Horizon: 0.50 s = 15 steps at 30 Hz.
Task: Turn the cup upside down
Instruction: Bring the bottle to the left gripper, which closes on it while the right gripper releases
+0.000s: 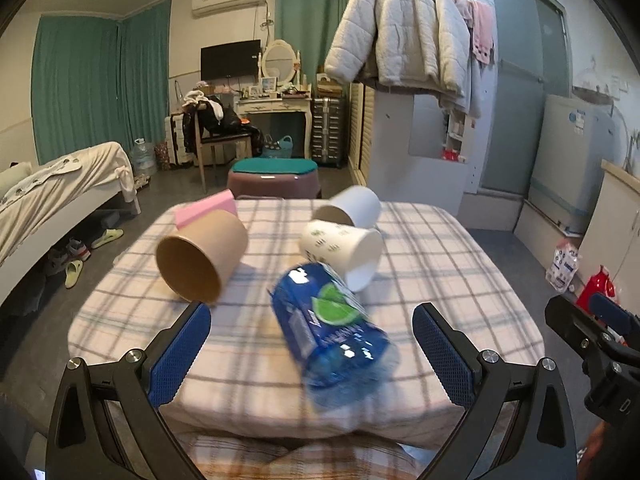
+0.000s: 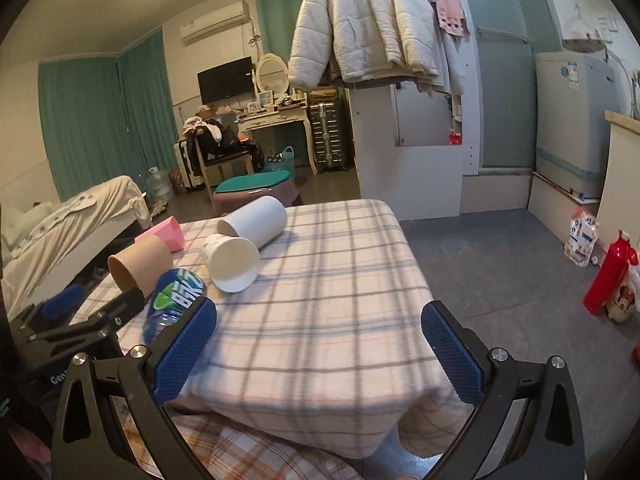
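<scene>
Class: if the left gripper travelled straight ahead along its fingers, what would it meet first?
Probably the blue bottle lying on the checked tablecloth, between the left gripper's open jaws; depth is uncertain.

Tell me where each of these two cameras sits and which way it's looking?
Left wrist: sits on the left gripper, looking forward over the plaid table at the blue bottle; its own open fingers show, and the right gripper at the edge.
Right wrist: sits on the right gripper, facing the table's bare right part; its own open fingers show, and the left gripper at the left.
Shared: table, bottle, tan cup, white cups, room.
</scene>
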Motion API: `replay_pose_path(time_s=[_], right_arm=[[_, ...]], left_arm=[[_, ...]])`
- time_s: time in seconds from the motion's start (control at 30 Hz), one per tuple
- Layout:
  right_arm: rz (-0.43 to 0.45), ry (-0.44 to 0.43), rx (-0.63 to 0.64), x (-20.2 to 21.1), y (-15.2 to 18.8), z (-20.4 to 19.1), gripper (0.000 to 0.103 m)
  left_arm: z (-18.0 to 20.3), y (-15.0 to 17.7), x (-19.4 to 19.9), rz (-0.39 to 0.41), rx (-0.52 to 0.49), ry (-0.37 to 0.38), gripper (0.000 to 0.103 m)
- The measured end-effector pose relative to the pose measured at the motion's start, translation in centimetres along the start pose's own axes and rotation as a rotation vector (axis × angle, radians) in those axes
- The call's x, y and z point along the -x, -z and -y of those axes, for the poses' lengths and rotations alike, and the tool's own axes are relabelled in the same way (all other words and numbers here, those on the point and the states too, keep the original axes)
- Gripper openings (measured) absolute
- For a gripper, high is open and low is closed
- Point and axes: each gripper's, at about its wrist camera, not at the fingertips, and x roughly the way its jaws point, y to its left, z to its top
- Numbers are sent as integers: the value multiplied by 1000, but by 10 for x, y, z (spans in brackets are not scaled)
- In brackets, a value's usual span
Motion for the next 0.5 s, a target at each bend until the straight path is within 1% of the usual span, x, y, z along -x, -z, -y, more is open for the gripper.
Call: replay_pose_path(time_s=[0.23,0.37,0.5], right_arm=[[-37,-1,-22,-13,14,21,103],[-69,0,-16,-24,23,26,103],[-104,-6,-8,-34,32,30,103]], left_arm=[[21,18,-12,-31,10,-9,103],[29,30,-27,-54,-3,-34,103],[30,40,-44,-78,7,-58,102]])
